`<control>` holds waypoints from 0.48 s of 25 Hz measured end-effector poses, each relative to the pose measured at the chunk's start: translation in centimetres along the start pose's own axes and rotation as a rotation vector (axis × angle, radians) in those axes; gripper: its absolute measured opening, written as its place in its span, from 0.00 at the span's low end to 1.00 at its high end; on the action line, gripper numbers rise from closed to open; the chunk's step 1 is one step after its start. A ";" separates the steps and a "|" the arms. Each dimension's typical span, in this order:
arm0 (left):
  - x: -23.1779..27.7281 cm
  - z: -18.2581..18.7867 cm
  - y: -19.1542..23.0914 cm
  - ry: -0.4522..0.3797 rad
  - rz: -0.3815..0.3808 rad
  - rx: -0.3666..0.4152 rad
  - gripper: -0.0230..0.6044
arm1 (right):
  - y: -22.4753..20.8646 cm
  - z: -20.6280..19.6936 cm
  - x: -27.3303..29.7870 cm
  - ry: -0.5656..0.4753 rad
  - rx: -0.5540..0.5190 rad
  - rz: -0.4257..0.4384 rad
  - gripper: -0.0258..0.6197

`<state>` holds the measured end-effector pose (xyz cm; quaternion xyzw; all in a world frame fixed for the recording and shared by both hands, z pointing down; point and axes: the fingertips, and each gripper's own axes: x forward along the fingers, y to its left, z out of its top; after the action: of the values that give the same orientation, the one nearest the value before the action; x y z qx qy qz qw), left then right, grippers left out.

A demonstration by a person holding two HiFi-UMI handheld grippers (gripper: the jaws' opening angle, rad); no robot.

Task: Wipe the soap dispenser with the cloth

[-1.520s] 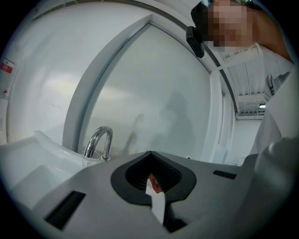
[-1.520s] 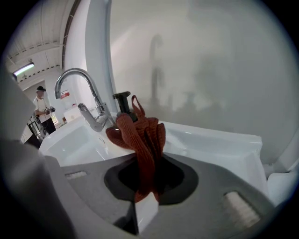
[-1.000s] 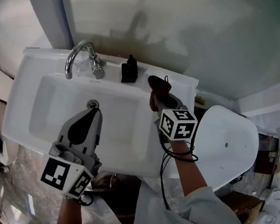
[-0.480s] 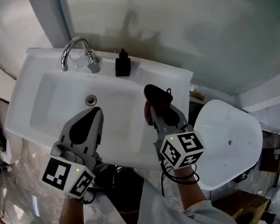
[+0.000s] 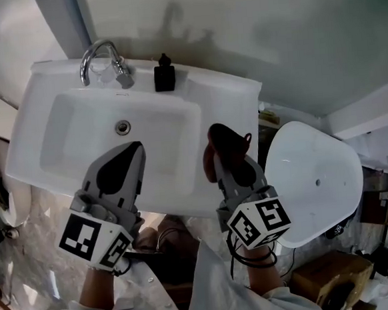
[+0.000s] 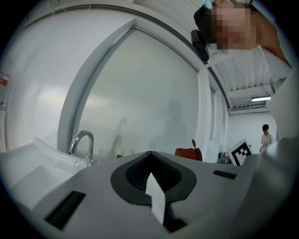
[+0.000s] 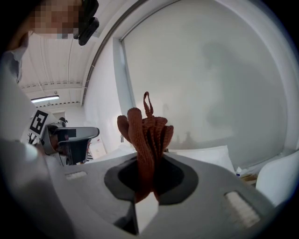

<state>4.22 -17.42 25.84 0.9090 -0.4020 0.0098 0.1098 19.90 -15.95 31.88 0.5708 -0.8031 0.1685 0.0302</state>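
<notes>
A small black soap dispenser (image 5: 163,74) stands on the back ledge of the white sink (image 5: 229,95), just right of the chrome tap (image 5: 99,58). My right gripper (image 5: 223,145) is shut on a bunched rust-red knitted cloth (image 5: 225,140) (image 7: 145,133), held over the sink's right front part, well short of the dispenser. My left gripper (image 5: 124,156) hovers over the basin's front edge, jaws closed together with nothing between them. The dispenser does not show in the left gripper view, only the tap (image 6: 80,145) and the cloth (image 6: 189,153).
A white toilet lid (image 5: 314,188) lies to the right of the sink. The basin drain (image 5: 122,127) sits ahead of my left gripper. A wall rises behind the sink. Clutter and boxes (image 5: 331,277) lie on the floor at the right.
My right gripper with the cloth has drawn back from the sink's back right ledge toward the front edge. The left gripper has barely moved.
</notes>
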 end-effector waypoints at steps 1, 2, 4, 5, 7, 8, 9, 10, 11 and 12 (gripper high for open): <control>-0.5 0.0 0.0 0.000 -0.002 -0.001 0.03 | 0.6 0.0 -0.4 -0.003 -0.004 0.001 0.13; -1.0 0.0 -0.1 0.001 -0.003 -0.003 0.03 | 1.2 0.0 -0.7 -0.005 -0.005 0.004 0.13; -2.0 -0.1 0.0 0.009 -0.007 -0.005 0.03 | 2.3 -0.2 -1.3 -0.007 -0.005 0.005 0.13; -2.5 -0.2 0.0 0.012 -0.010 -0.004 0.03 | 2.9 -0.3 -1.6 -0.007 -0.004 0.002 0.13; -3.6 -0.1 -0.1 0.008 -0.017 0.000 0.03 | 3.8 -0.6 -2.3 -0.010 0.003 -0.008 0.13; -4.2 0.0 -0.1 0.005 -0.022 0.001 0.03 | 4.3 -0.8 -2.6 -0.012 0.008 -0.013 0.13; -4.8 0.0 -0.2 0.002 -0.025 0.002 0.03 | 4.8 -1.0 -3.0 -0.014 0.011 -0.017 0.13; -5.4 0.1 -0.2 -0.001 -0.028 0.001 0.03 | 5.3 -1.1 -3.3 -0.017 0.013 -0.021 0.13; -6.0 0.1 -0.3 -0.004 -0.032 0.000 0.03 | 5.9 -1.2 -3.6 -0.021 0.014 -0.025 0.13; -6.6 0.1 -0.4 -0.005 -0.036 -0.001 0.03 | 6.4 -1.4 -4.0 -0.023 0.013 -0.027 0.13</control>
<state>0.00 -12.36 25.00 0.9160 -0.3860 0.0056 0.1094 15.13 -10.04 30.69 0.5839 -0.7943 0.1666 0.0194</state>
